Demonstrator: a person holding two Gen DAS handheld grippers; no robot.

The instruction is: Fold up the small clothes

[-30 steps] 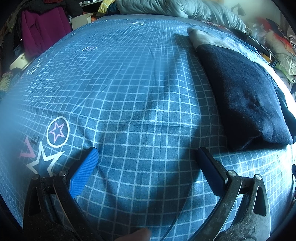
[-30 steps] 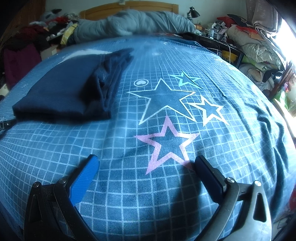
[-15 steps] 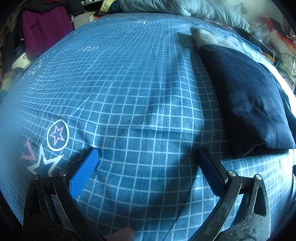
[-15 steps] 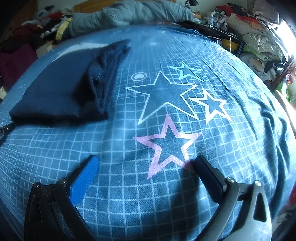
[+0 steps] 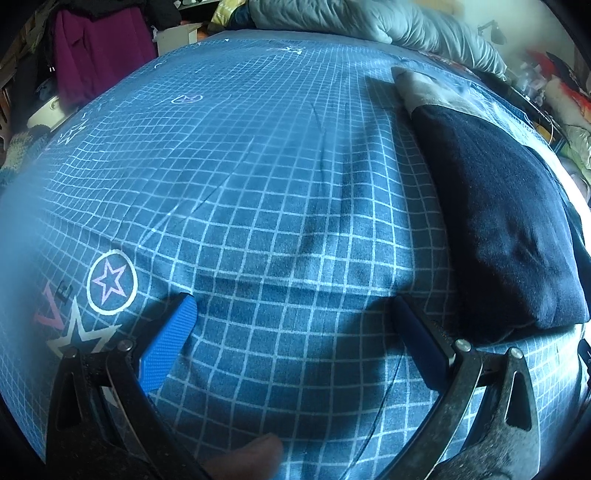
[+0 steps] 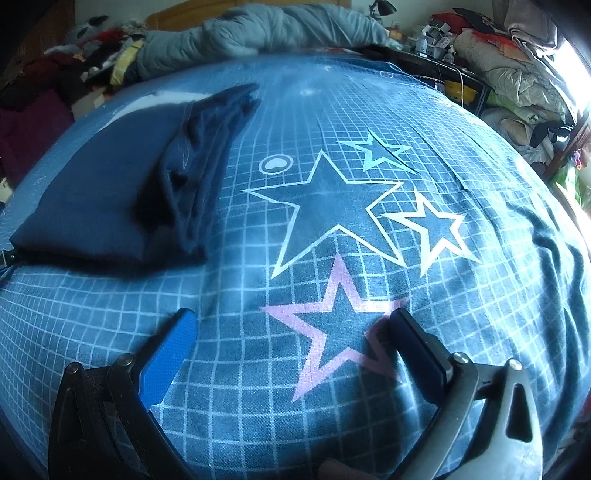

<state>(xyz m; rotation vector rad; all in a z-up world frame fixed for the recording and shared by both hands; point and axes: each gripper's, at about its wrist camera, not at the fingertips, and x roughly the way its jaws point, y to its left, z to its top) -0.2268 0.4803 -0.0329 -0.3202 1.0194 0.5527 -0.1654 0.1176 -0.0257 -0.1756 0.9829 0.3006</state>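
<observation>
Blue grid bedspread [image 6: 461, 280], wooden headboard [image 6: 173, 16], cluttered sides, bright window [image 6: 574, 48]

Home bedroom: bed [image 6: 480, 280] with star-print grid sheet, wooden headboard [image 6: 173, 16], bunched grey duvet [image 6: 266, 27], clothes piles [image 6: 517, 74] alongside, desk lamp [image 6: 380, 5].

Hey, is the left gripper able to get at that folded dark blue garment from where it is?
Probably yes. The left gripper is open, and only bare bedspread lies between it and the folded navy garment off to its right.
</observation>
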